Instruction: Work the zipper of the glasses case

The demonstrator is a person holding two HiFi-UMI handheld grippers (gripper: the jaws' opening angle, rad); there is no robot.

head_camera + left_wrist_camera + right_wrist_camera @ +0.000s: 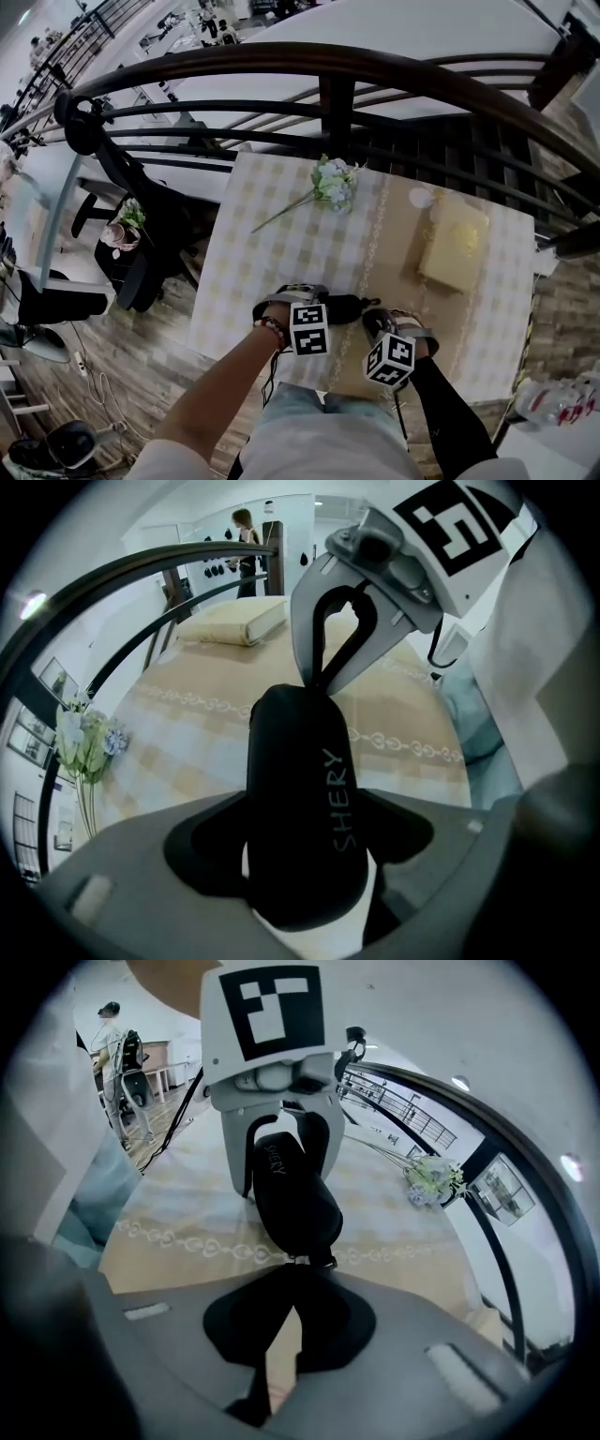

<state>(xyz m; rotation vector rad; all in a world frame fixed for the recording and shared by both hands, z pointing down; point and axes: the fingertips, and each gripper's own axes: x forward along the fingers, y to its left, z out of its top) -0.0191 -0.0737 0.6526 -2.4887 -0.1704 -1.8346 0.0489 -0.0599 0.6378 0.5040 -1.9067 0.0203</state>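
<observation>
Grip: left gripper clamped on glasses case; right gripper pinched shut on zipper pull at fingertips. Risk: pull slipping from thin pinch; case twisting under tug.

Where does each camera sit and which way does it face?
Head view: on the person's head, looking steeply down at the table; forearms and lap show.
Left gripper view: on the left gripper, clamped on the glasses case, facing the right gripper.
Right gripper view: on the right gripper, facing the left gripper, jaws pinching the zipper pull.
Shared: both gripper views show the case and flowers.
</observation>
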